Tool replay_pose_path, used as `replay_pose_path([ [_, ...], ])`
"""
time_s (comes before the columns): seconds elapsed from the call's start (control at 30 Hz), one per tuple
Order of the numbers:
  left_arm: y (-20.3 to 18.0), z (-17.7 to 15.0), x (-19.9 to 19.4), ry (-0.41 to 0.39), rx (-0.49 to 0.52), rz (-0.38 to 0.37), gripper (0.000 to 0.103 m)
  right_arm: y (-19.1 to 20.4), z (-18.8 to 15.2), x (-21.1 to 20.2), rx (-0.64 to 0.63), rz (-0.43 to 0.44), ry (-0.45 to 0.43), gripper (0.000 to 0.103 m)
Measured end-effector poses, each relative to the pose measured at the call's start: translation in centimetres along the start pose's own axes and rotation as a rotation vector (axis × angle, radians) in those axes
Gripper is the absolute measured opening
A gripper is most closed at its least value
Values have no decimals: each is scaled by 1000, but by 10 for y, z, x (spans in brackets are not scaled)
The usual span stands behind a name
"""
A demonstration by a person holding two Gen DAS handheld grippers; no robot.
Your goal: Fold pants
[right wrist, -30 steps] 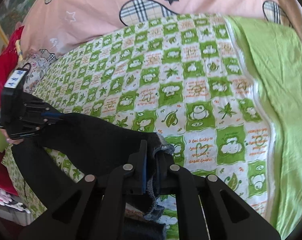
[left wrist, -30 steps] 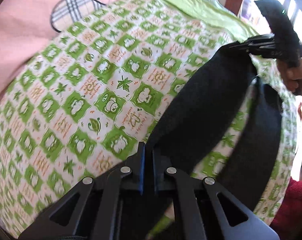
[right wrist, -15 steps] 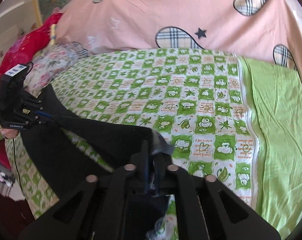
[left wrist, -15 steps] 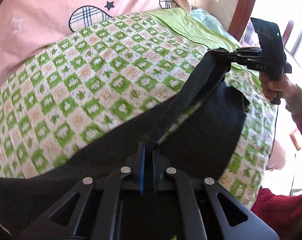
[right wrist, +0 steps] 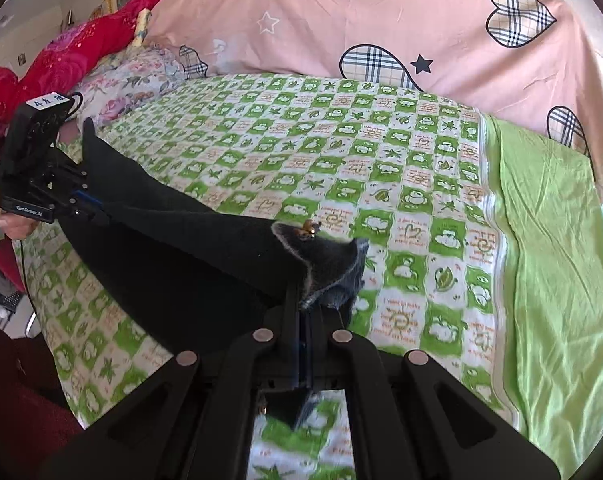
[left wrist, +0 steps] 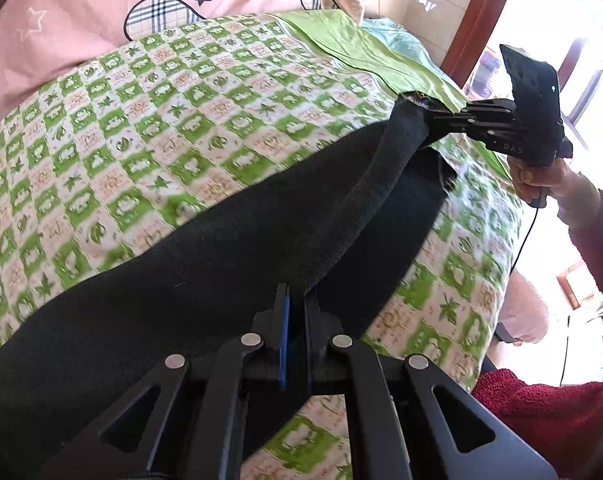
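Black pants are held stretched above a green-and-white checked bed sheet. My left gripper is shut on one edge of the pants. My right gripper is shut on the waistband end, whose grey inner lining is folded out. In the left wrist view the right gripper pinches the far corner of the pants. In the right wrist view the left gripper pinches the pants at the far left. The fabric sags between the two grippers.
A pink duvet with plaid hearts lies at the back of the bed. A plain green sheet covers the right side. Red bedding and a floral pillow sit at the left. A wooden window frame stands beyond the bed.
Both grippers have lifted and pulled apart, keeping their hold. The pants have risen off the sheet and spread wider, and more of the room is in view.
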State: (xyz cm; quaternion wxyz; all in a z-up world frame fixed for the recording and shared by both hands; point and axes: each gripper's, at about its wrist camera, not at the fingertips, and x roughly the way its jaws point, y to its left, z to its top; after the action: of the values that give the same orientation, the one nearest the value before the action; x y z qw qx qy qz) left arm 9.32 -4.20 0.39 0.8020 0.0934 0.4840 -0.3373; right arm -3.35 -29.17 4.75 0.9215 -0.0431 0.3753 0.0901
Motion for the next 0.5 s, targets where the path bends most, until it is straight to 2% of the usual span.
replay_pose_path([
  [0.27,-10,-15,11,20,-8,-34,4,6,-23,11,-43,-60,78,2],
  [0.33,-13,-18,15,24,-3,-33,5,5,-24,8,-43,-83,67,2],
  [0.5,-15,-20,17,15,-18,-36,5,16,-12,-9,-96,-183,-34,2],
])
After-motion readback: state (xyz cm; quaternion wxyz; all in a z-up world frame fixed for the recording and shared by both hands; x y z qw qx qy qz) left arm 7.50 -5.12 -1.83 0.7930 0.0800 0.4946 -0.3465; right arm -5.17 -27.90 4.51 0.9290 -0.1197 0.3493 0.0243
